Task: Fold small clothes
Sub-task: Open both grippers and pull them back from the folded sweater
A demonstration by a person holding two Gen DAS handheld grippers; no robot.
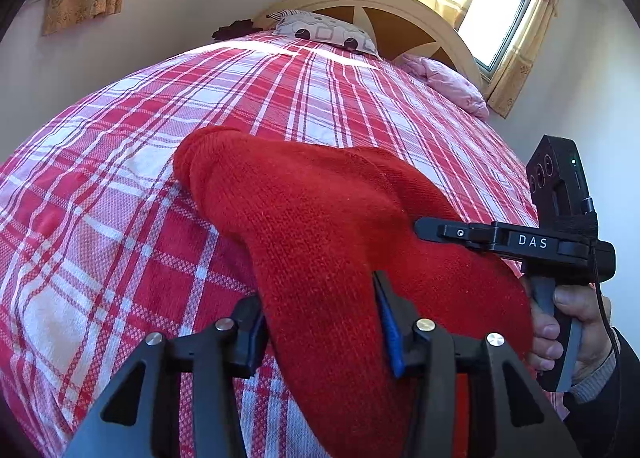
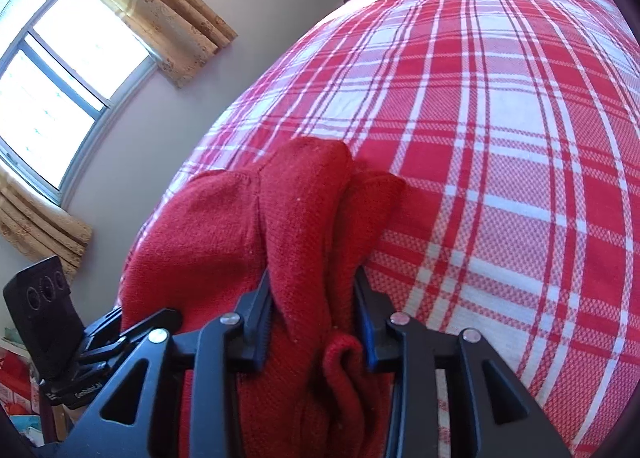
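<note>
A red knit garment (image 1: 304, 198) lies bunched on the red and white plaid bed sheet (image 1: 120, 178). One thick fold of it runs up between the fingers of my left gripper (image 1: 316, 298), filling the gap and touching both pads. In the right wrist view, another bunched part of the garment (image 2: 200, 226) is pinched between the fingers of my right gripper (image 2: 312, 278). Seen from the left wrist, the right gripper (image 1: 424, 227) reaches over the garment's right side, held by a hand (image 1: 560, 322). The left gripper's body (image 2: 100, 334) shows at the garment's left edge, its tips hidden by cloth.
The plaid sheet (image 2: 500, 138) stretches away beyond the garment. At the head of the bed are a patterned pillow (image 1: 324, 30), a pink quilt (image 1: 448, 86) and a curved headboard (image 1: 400, 10). A wall and curtained window (image 2: 60, 78) run along the bed's left side.
</note>
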